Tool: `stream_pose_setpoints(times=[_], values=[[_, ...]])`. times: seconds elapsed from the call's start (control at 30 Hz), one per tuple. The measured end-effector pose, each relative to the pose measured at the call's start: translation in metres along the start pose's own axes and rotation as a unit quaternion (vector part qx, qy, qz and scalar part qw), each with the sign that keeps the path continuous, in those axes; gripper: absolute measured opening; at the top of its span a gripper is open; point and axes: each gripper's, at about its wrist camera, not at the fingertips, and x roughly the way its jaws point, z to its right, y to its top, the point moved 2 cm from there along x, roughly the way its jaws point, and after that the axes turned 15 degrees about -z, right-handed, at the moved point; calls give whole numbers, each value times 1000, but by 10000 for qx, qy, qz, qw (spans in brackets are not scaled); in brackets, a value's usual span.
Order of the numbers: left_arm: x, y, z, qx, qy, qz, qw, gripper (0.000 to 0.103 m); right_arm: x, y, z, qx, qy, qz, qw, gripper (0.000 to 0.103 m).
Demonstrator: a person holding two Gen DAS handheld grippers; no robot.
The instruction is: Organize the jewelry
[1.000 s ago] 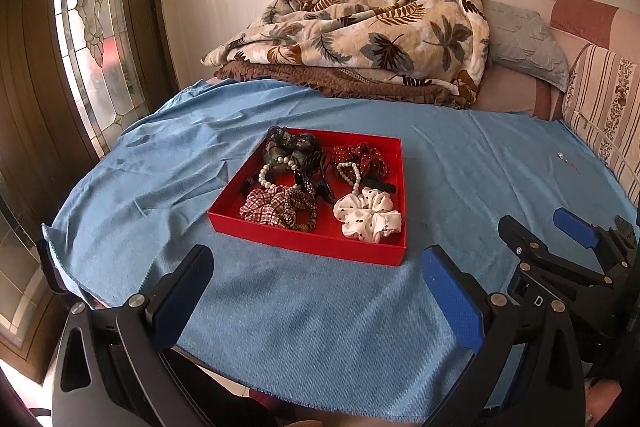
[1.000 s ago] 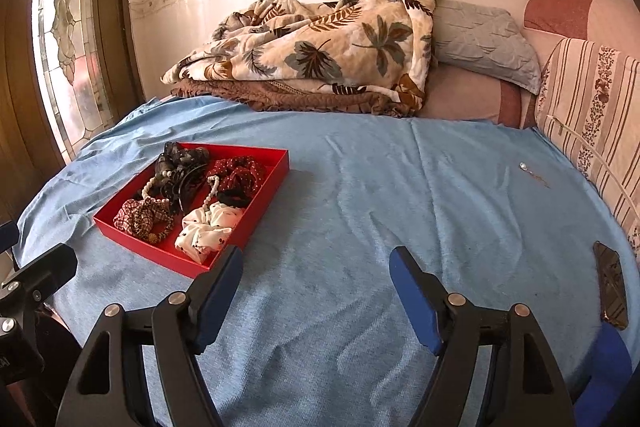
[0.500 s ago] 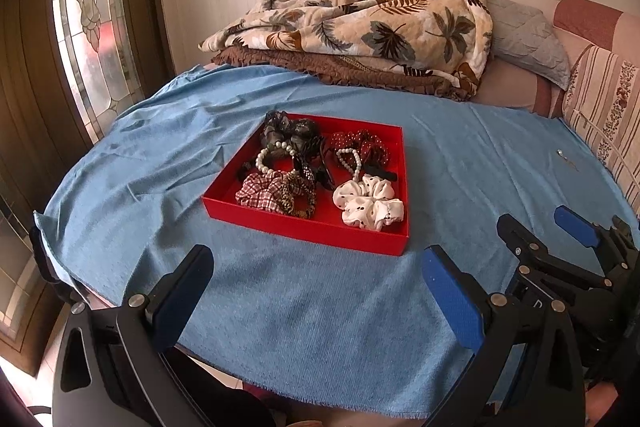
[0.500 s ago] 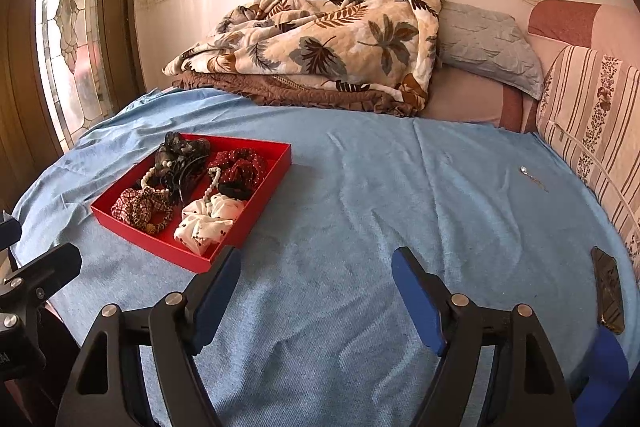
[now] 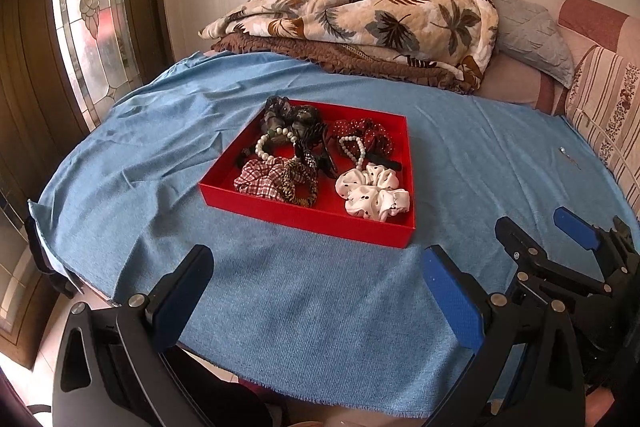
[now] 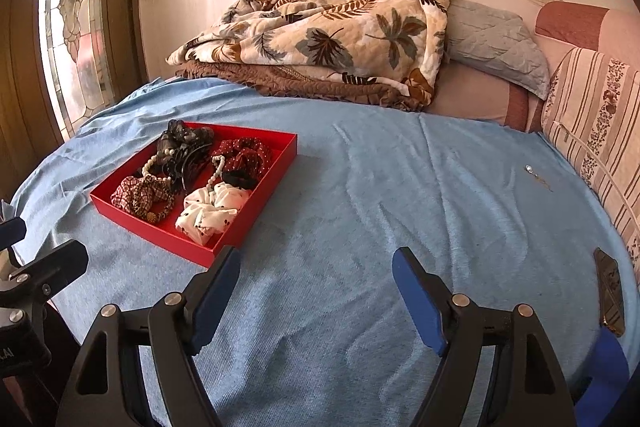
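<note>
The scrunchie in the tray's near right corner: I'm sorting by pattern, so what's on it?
White scrunchie with small dark dots, clearest in the left wrist view.

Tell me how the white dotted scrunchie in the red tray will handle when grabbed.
The white scrunchie looks like gathered cloth, so it probably squashes and flops. It likely weighs little. Lying loose in the red tray, it shouldn't roll.

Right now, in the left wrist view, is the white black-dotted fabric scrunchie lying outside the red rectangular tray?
No, the white dotted scrunchie lies inside the red tray, in its near right corner.
</note>
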Motion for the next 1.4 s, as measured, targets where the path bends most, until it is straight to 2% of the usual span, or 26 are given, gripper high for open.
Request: stream_pose_setpoints(times=[0.77, 1.2, 1.4], values=[[12, 0, -11, -142, 46, -132, 9998, 103, 6, -3, -8, -115, -14, -82, 9999, 83], [10, -1, -8, -131, 249, -127, 9995, 103, 3, -5, -10, -186, 31, -113, 9998, 84], [5, 0, -2, -61, 310, -89, 9995, 103, 0, -4, -7, -139, 62, -105, 9998, 87]])
